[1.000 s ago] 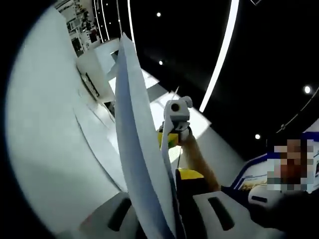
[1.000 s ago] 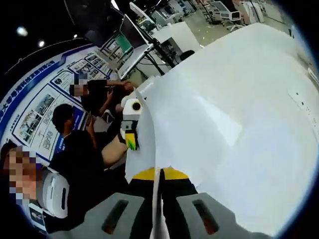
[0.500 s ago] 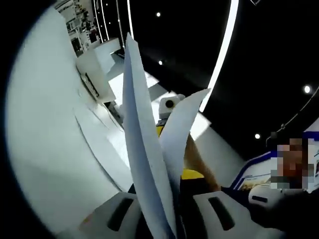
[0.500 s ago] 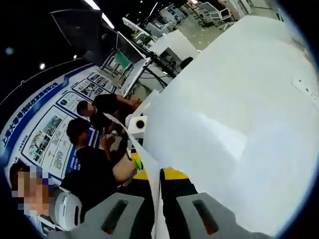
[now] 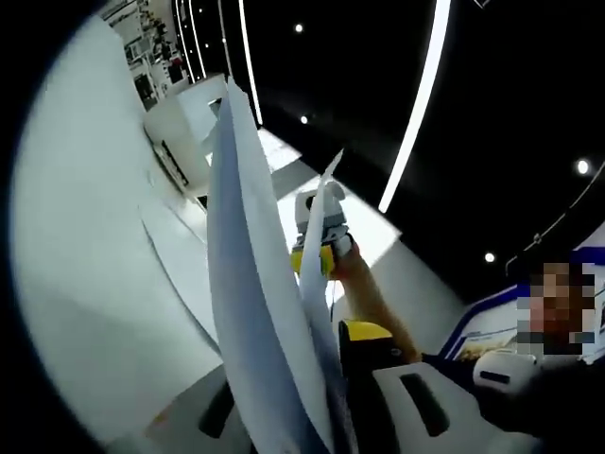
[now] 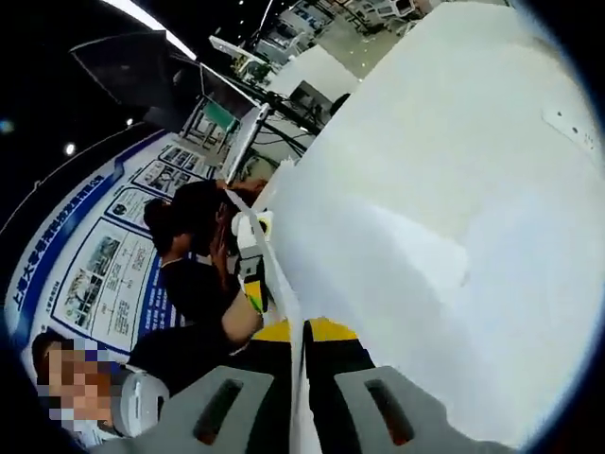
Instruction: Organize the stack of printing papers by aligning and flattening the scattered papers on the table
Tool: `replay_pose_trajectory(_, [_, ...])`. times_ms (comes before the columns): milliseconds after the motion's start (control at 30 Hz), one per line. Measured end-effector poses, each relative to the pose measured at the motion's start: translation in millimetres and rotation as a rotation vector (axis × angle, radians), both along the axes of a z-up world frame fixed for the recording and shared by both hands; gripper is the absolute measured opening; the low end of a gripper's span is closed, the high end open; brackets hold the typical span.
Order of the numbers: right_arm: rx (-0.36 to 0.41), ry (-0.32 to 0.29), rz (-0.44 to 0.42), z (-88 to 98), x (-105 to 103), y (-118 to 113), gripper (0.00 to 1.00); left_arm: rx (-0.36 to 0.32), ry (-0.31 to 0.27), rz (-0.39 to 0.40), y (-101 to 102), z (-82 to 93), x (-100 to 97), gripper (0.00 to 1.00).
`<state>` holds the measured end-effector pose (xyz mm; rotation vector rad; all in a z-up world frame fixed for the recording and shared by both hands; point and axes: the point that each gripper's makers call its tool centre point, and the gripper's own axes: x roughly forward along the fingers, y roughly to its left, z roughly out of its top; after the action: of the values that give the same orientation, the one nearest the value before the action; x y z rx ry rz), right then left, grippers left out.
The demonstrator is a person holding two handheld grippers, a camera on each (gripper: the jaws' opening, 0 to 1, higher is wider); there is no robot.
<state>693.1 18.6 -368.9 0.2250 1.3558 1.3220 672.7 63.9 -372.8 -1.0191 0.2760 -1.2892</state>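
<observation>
Bowing thin white papers [image 5: 246, 312], edge-on

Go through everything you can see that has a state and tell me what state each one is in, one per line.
left gripper: shut on the paper stack
right gripper: shut on the paper stack
paper stack: lifted on edge, sheets fanning apart at the top
loose sheets: lying flat on the table
table: white, partly covered by sheets
ceiling light strip: lit

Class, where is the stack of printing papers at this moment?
The stack of papers stands on edge, pinched between the left gripper and the right gripper, above the white table.
</observation>
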Motion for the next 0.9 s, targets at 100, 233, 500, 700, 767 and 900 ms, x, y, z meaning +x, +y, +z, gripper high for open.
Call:
replay_pose_trajectory(100, [-0.01,0.006,0.001,-2.5,-1.2,-0.1,0.0,-0.008,-0.005,-0.004,-0.2,2.3,-1.5,0.22])
replay_pose_trajectory(233, [-0.005,0.015,-0.006,-2.8,-1.4,0.2,0.0,-0.015,-0.005,-0.006,-0.3,4.0,-2.2,0.24])
replay_pose_trajectory(500, [-0.02,0.029,0.016,-2.6,-8.0,-5.0,0.0,-0.025,0.004,-0.004,0.0,5.1,-1.7,0.28])
replay_pose_trajectory(700, [0.039,0.084,0.019,12.0,-12.4,1.0,0.0,-0.014,0.007,0.003,-0.7,3.0,-0.2,0.29])
replay_pose_trajectory(767, [0.046,0.08,0.012,14.3,-10.8,4.3,0.0,-0.012,0.007,0.004,-1.1,2.8,-0.1,0.29])
replay_pose_trajectory(900, [0.059,0.085,0.022,16.5,-13.8,11.1,0.0,-0.008,0.003,0.004,-1.9,2.5,-0.7,0.28])
